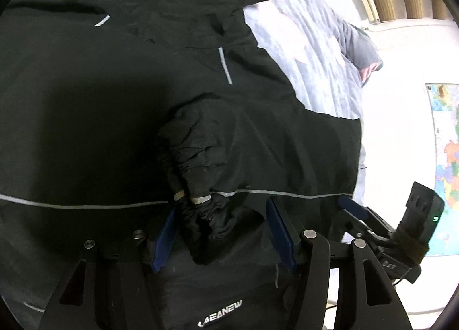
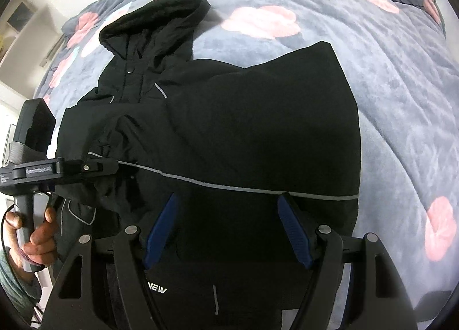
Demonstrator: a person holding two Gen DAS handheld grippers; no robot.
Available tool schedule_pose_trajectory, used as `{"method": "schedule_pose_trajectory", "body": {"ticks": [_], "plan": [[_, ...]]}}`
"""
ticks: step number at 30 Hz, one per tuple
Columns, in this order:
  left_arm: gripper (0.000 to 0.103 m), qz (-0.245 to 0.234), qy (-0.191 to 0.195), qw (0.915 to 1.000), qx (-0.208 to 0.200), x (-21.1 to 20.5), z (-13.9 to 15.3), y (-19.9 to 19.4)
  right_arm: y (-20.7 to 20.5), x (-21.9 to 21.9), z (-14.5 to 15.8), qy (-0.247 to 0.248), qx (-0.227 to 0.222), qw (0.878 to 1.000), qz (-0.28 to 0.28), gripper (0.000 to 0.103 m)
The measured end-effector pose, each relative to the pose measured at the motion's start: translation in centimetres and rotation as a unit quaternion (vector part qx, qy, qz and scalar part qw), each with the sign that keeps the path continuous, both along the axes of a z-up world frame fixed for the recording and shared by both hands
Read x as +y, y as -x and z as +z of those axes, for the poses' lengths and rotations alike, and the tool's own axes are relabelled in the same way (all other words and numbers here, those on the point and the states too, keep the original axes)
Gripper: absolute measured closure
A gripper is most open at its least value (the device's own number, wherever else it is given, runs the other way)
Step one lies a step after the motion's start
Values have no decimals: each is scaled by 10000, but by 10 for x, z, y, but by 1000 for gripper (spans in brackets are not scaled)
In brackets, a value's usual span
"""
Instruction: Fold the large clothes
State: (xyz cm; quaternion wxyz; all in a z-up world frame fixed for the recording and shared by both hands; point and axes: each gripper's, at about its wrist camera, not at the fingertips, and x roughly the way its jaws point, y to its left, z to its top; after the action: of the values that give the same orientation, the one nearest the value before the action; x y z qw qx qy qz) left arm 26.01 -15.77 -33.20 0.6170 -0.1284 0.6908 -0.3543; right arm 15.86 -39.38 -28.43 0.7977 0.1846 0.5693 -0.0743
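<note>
Item: black hooded jacket (image 2: 229, 129), being laid out on a bed for folding.

Nearest, left wrist view: the left gripper (image 1: 226, 232) is being held with its blue fingers (image 1: 165, 238) spread wide. A gathered elastic cuff (image 1: 206, 215) is lying between them, but it is not being pinched; the gap on either side suggests the sleeve is being either released or approached, not carried. Below the cuff, white lettering on the jacket is being read as "LAEANEW" (image 1: 220, 317), though the fisheye blur makes the first letters uncertain.

Nearest, right wrist view: the right gripper (image 2: 228, 232) is likewise being held apart, empty, poised over the lower jacket body. The tail of the same lettering, "NEW" (image 2: 157, 289), is being shown near its left finger.

Middle: a grey reflective stripe (image 2: 243, 185) is running across the folded-over panel. The sleeve (image 1: 229, 135) is being laid inward across the chest, presumably to narrow the garment into a rectangle. In the right wrist view the left gripper's body is being gripped by the person's hand (image 2: 40, 232); its side label (image 2: 38, 170) is too blurred to be read with confidence.

Farther: the hood (image 2: 155, 23) is being left flat at the top, with a snap button (image 2: 130, 69) below it.

Farthest: a grey bedspread with pink flowers (image 2: 387, 86) is supporting everything; a coloured wall map (image 1: 446, 157) is being seen beyond.
</note>
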Motion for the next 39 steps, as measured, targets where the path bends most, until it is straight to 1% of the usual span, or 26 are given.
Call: {"method": "schedule_pose_trajectory", "body": {"ticks": [2,4,5,6,7,8,9,13,15,16,17,18,20,21,23,25,26,27,29,30,32,33,35,37,38,39], "plan": [[34,75,105,9999,87,1,-2,-4,-1,-1,-1,-29,20,10000,-38,28],[34,139,-46,9999,13,1,-6,-10,-2,-1,-2,-30,46,10000,-58,28],[37,134,-55,9999,5,2,-7,-10,-3,-1,-2,-21,55,10000,-61,28],[59,117,-29,9999,-24,1,-8,-11,-3,0,-2,-4,61,10000,-56,28],[71,65,-66,9999,-64,1,-9,-11,-3,1,-1,41,66,10000,-43,28],[73,-10,-185,9997,-147,0,-8,-10,-3,2,0,45,57,10000,-23,28],[76,-50,-198,9995,-251,1,-4,-8,-3,2,2,37,41,10000,-13,28],[79,-22,49,9970,-768,12,36,-4,-4,2,14,89,-93,9999,-53,28],[79,110,263,9933,-1119,27,70,-8,-6,1,23,52,-243,9997,-73,28],[79,161,298,9916,-1247,34,81,-9,-7,2,28,53,-309,9995,-72,28],[79,270,303,9882,-1480,46,98,-13,-10,3,33,76,-393,9992,-65,28],[79,355,284,9856,-1629,57,108,-17,-13,4,36,91,-441,9990,-47,28],[79,566,145,9807,-1867,81,123,-26,-21,9,36,114,-465,9988,41,28],[79,647,38,9788,-1943,92,124,-30,-25,11,33,128,-432,9990,79,28],[79,875,-297,9758,-1979,116,118,-39,-36,18,21,144,-317,9993,170,28],[79,1013,-656,9756,-1833,140,101,-48,-47,26,4,174,-137,9994,280,28],[78,1015,-763,9766,-1737,146,91,-51,-54,32,-8,222,-16,9991,350,28],[77,981,-901,9789,-1549,153,74,-54,-59,37,-17,277,93,9988,391,28],[73,954,-1254,9800,-1217,162,39,-55,-69,44,-43,391,457,9972,438,28],[69,958,-1324,9801,-1125,167,26,-54,-71,46,-51,408,553,9967,432,28],[64,1021,-1343,9808,-979,171,3,-50,-77,50,-63,452,695,9955,457,26],[64,1099,-1254,9819,-901,174,-4,-49,-80,50,-66,453,724,9952,467,25],[63,1228,-1119,9830,-779,180,-5,-50,-84,47,-70,444,762,9951,448,24],[63,1170,-1074,9847,-720,181,-1,-53,-85,43,-72,373,790,9954,401,23],[61,1069,-1092,9856,-719,182,2,-52,-86,43,-71,356,791,9954,401,23],[55,943,-1150,9861,-745,185,8,-52,-85,43,-70,362,788,9953,421,23]]}}
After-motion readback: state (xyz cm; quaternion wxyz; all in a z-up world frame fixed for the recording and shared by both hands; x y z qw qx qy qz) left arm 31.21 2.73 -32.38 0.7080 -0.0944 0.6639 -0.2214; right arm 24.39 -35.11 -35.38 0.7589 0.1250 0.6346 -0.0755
